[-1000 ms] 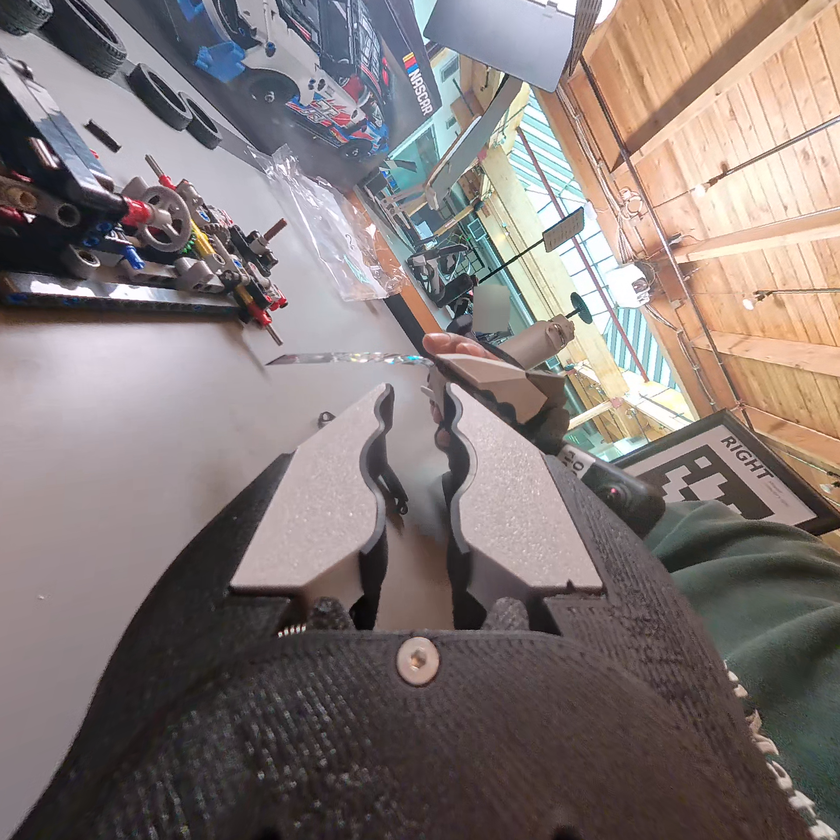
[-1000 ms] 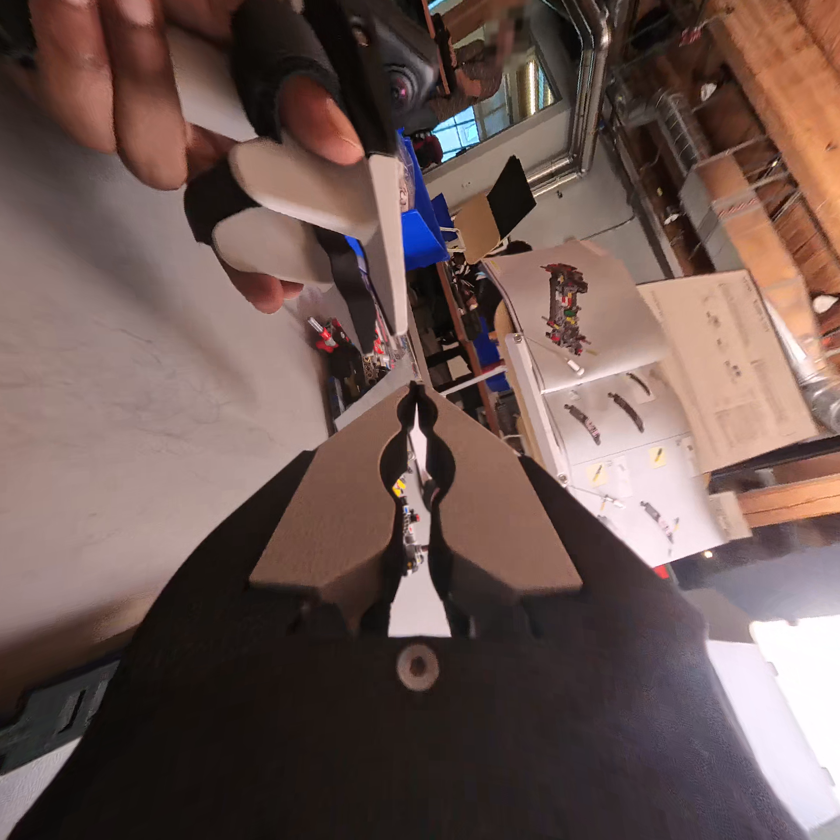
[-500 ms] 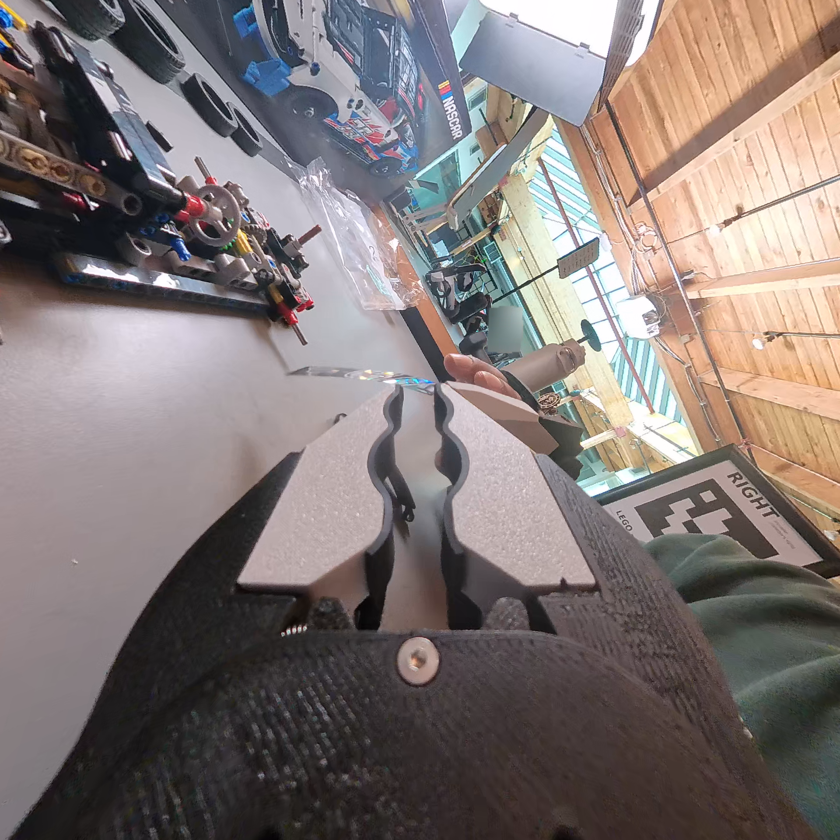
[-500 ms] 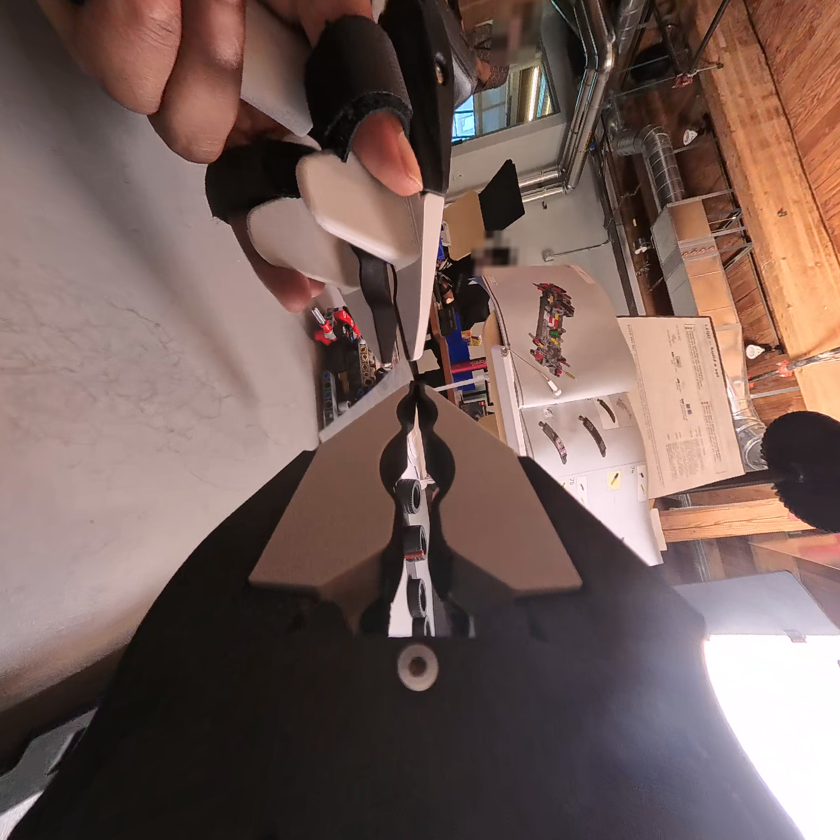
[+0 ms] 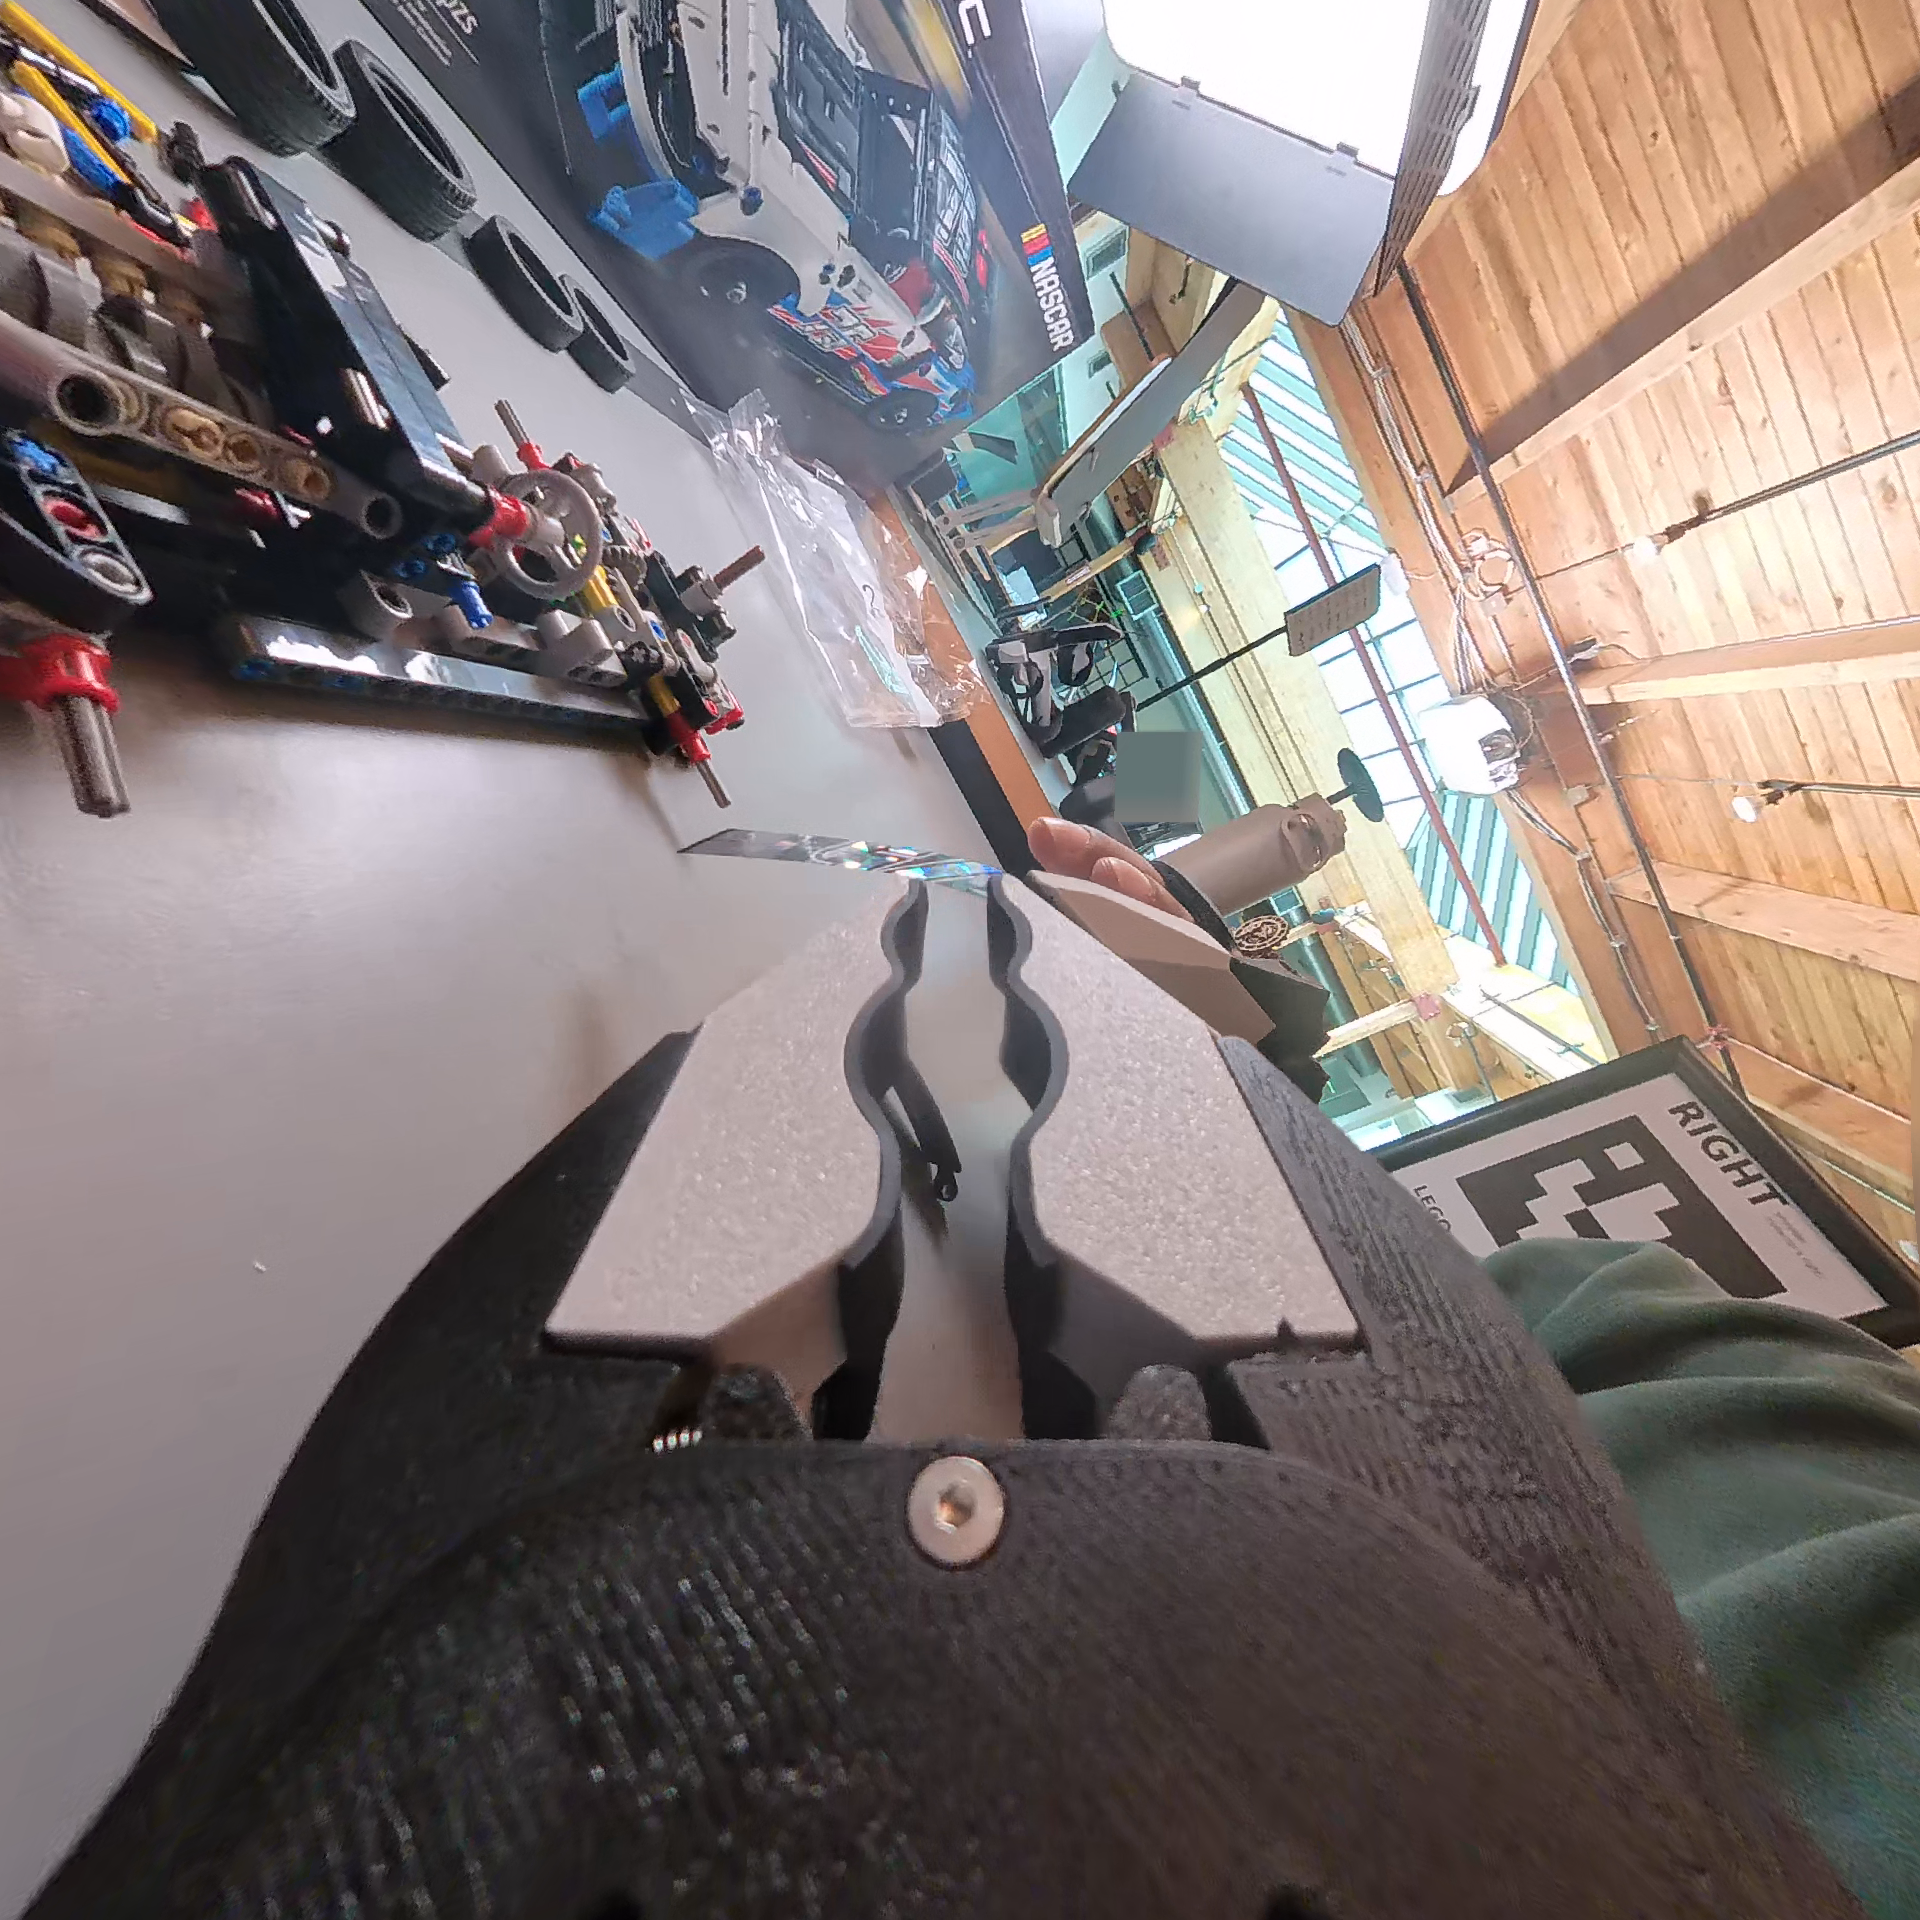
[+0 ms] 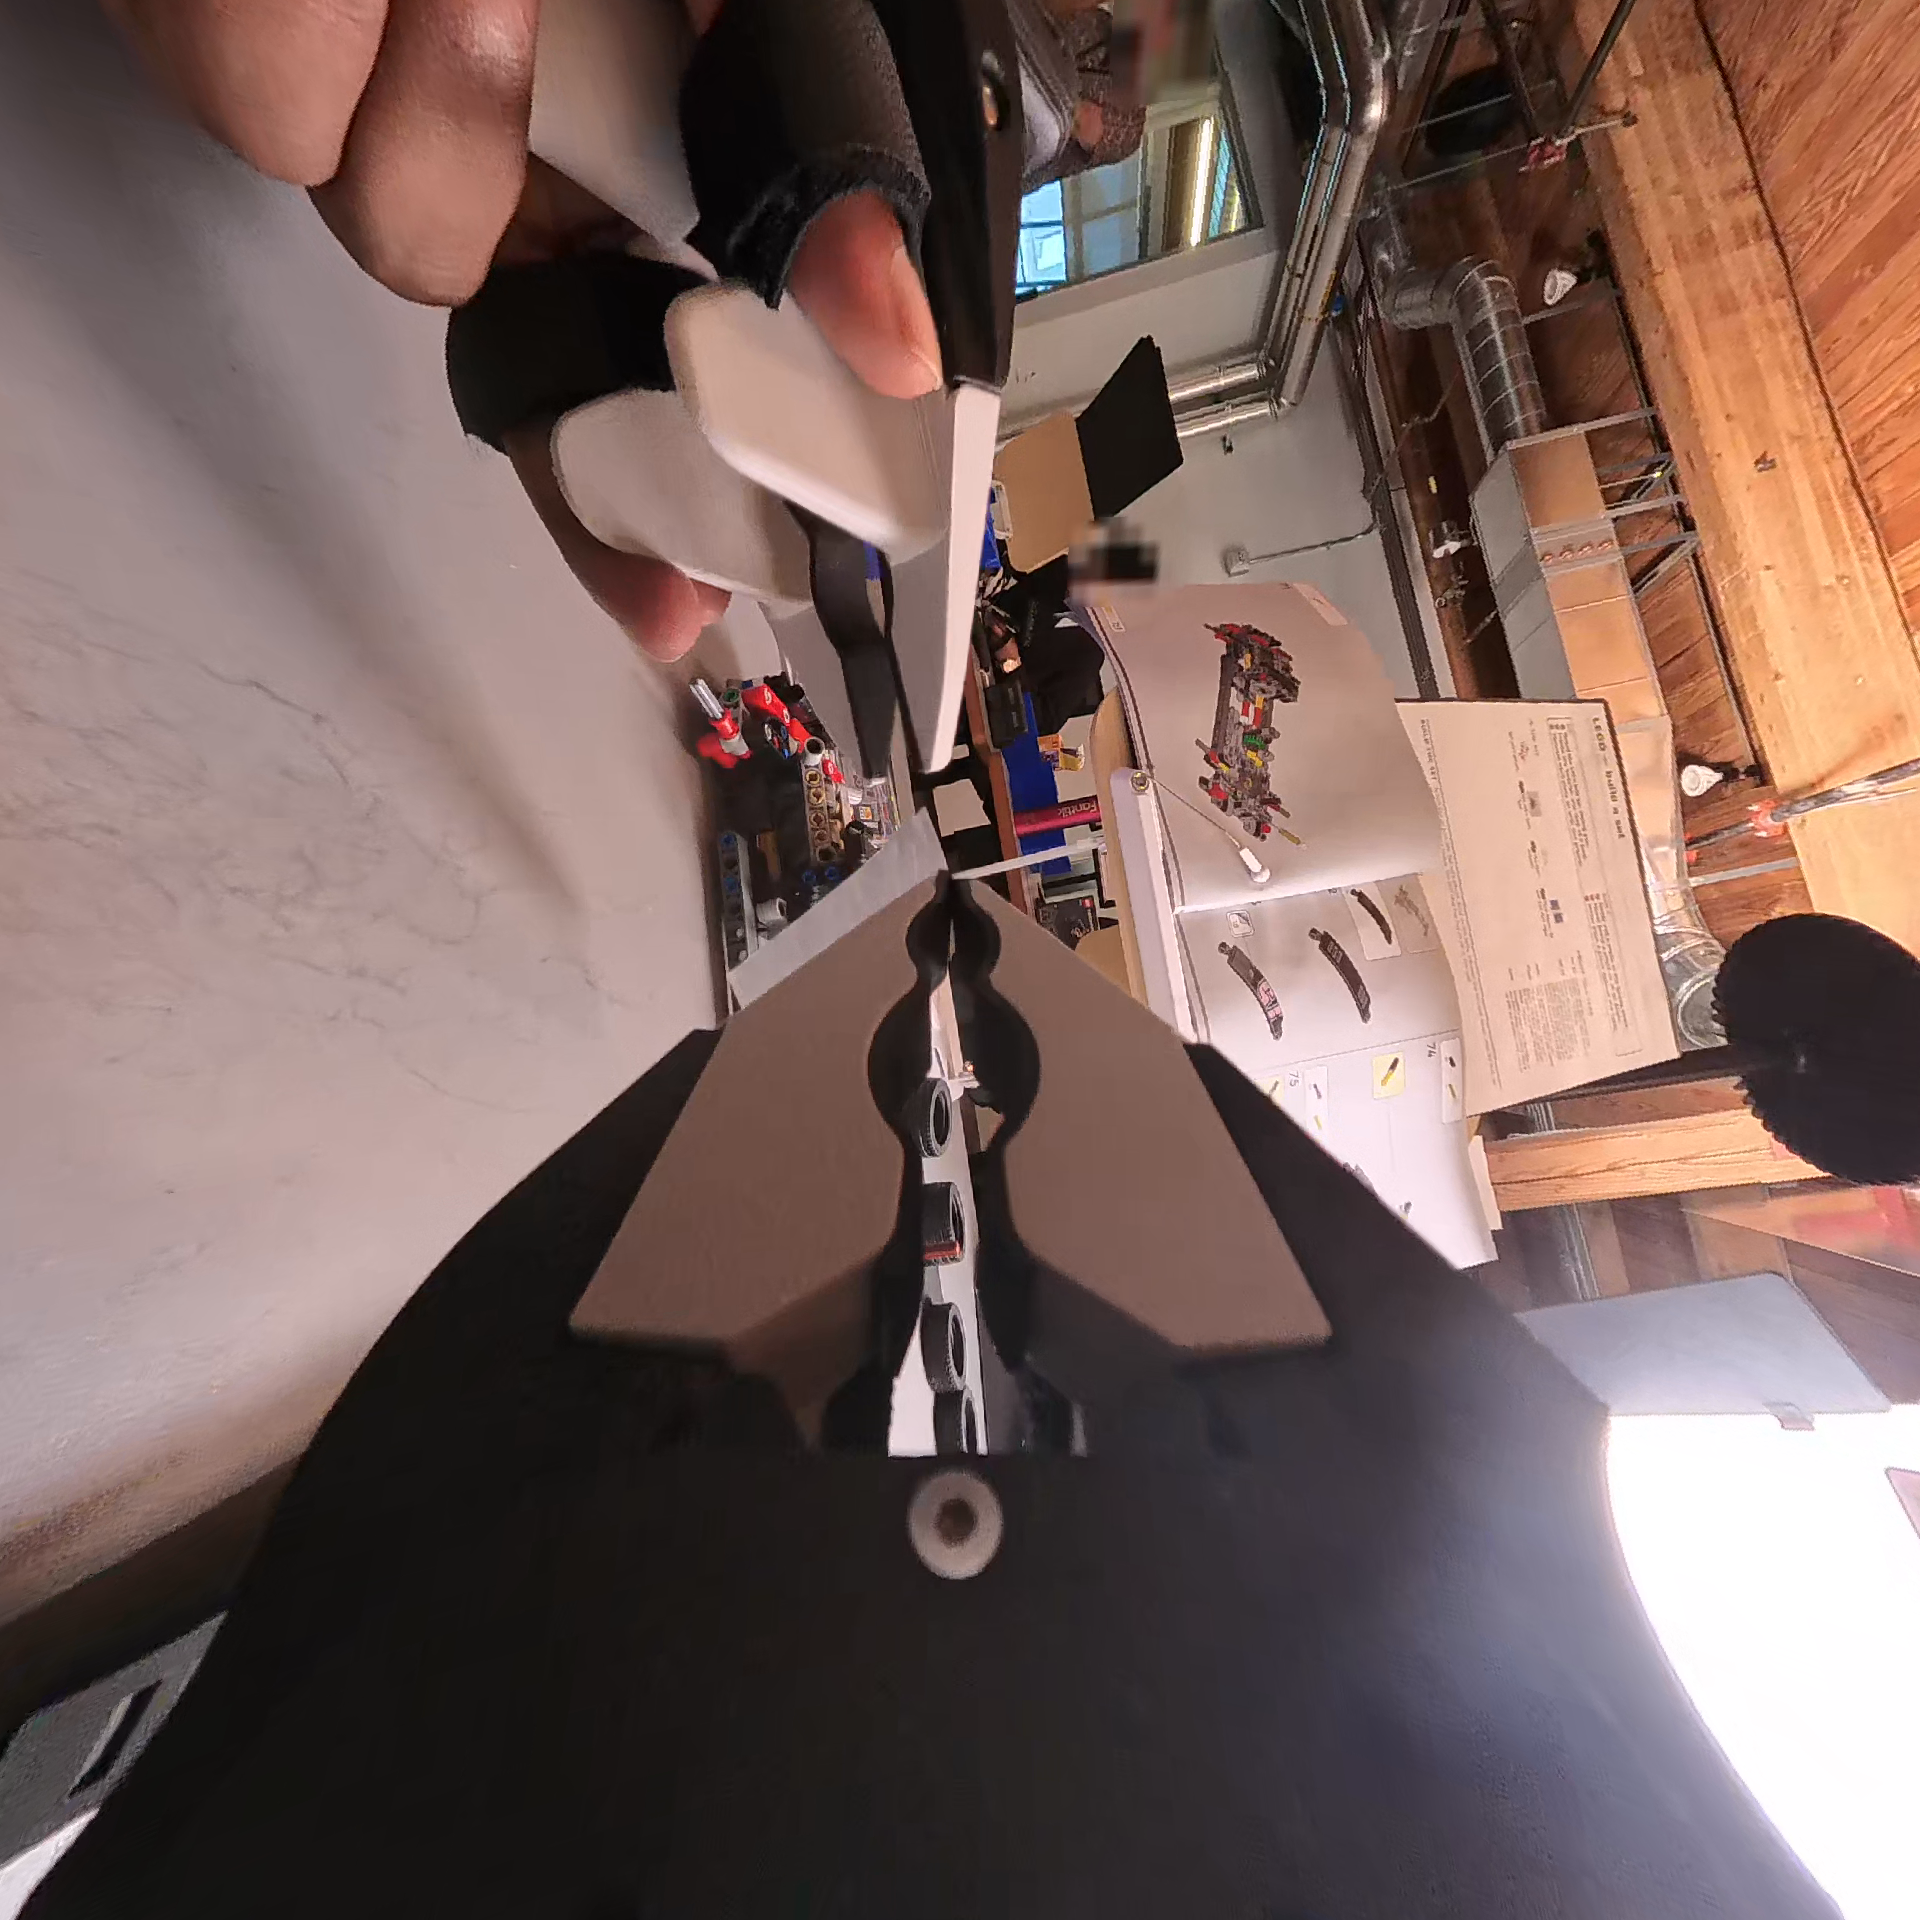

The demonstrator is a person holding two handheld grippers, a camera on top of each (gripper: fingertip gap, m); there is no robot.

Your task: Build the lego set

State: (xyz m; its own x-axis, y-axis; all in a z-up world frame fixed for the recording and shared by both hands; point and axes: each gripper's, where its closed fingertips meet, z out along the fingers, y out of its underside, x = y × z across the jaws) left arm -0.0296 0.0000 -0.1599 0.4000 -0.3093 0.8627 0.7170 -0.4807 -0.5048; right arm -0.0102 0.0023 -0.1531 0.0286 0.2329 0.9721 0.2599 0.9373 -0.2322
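Note:
My right gripper (image 6: 948, 883) is shut on the edge of a thin glossy sheet (image 6: 831, 909), held just above the grey table (image 6: 260, 831). The sheet shows edge-on in the left wrist view (image 5: 831, 854), with the right gripper's tan finger (image 5: 1122, 925) at its right end. My left gripper (image 5: 956, 894) is behind the sheet with its jaws a little apart. A small black thing (image 5: 930, 1132) hangs at its left finger's inner side. The half-built chassis (image 5: 312, 499) lies at the upper left and also shows in the right wrist view (image 6: 790, 800).
Black tyres (image 5: 400, 151) and the set's box (image 5: 831, 156) stand behind the chassis, with a clear bag (image 5: 852, 613) to their right. An open instruction booklet (image 6: 1278, 779) stands at the back. A green sleeve (image 5: 1714, 1455) and a marker board (image 5: 1621, 1195) are at the right. The grippers are tip to tip, or close to it.
My left gripper's jaws have narrowed and its view has shifted so more of the chassis shows. The right gripper stays shut on the sheet, and the left hand looms larger in its view.

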